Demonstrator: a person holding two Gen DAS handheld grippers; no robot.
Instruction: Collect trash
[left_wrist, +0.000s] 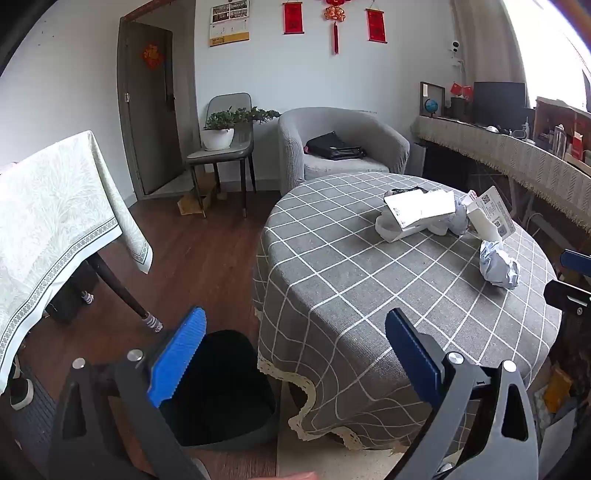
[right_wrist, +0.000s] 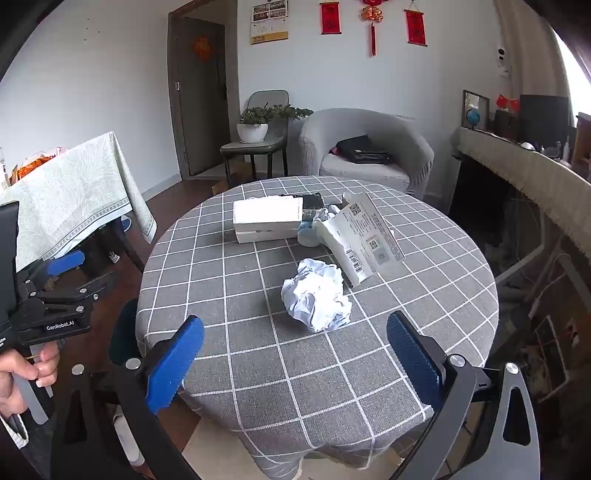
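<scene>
Both tongs are wide apart and hold nothing; the right tongs (right_wrist: 295, 354) face the paper ball (right_wrist: 317, 299) near the counter's (right_wrist: 258, 369) middle; it looks light and soft, so pinch its sides; the bin (left_wrist: 221, 387) waits under the left tongs (left_wrist: 295, 350).

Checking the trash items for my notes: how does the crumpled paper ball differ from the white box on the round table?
The crumpled paper ball is wrinkled and irregular; the white box is flat-sided and rectangular. The ball lies alone, nearer the grippers; the box sits farther back among other litter. Both are whitish and rest on the checked tablecloth, untouched.
</scene>
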